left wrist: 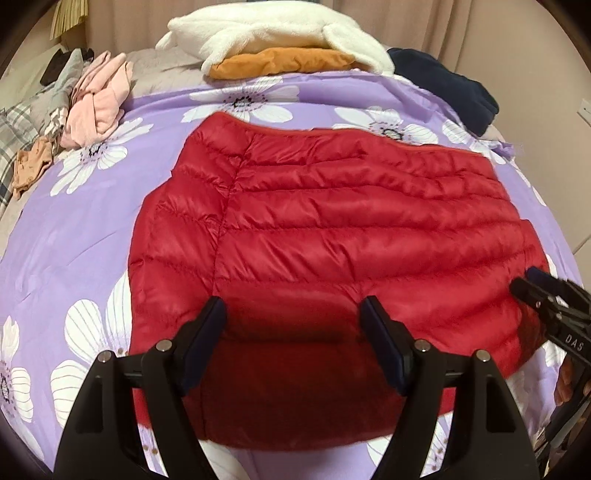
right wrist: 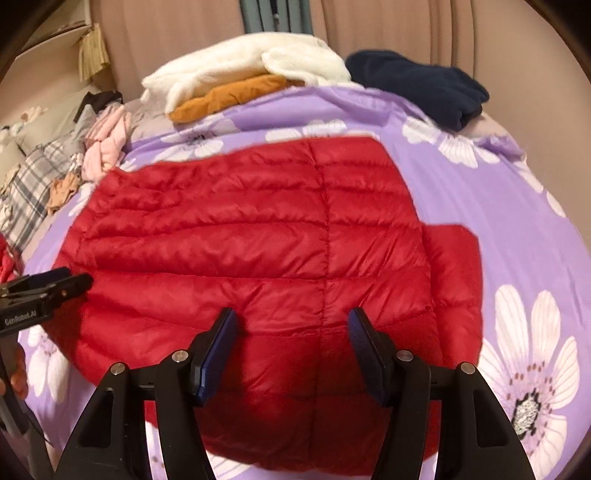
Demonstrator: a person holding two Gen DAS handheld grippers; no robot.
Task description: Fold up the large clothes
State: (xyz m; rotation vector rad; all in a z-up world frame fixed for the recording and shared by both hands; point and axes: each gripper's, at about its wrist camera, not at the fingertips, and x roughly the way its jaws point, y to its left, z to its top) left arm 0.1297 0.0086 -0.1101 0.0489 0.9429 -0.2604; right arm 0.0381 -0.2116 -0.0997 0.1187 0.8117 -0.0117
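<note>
A red quilted down jacket (left wrist: 332, 229) lies flat, folded into a broad block, on a purple sheet with white flowers (left wrist: 74, 236). In the left wrist view my left gripper (left wrist: 295, 314) hovers over the jacket's near edge, jaws wide apart and nothing pinched between them. My right gripper (left wrist: 524, 280) shows at the jacket's right edge. In the right wrist view the right gripper (right wrist: 293, 321) stands open above the near part of the jacket (right wrist: 258, 240). A red flap (right wrist: 454, 266) sticks out on the right side. The left gripper (right wrist: 75, 278) reaches in from the left edge.
At the far side of the bed lies a white fleece (left wrist: 280, 33) on an orange garment (left wrist: 280, 62), with a navy garment (left wrist: 447, 85) to the right. Pink clothes (left wrist: 99, 99) and plaid fabric (left wrist: 14, 129) lie at the far left. Curtains hang behind.
</note>
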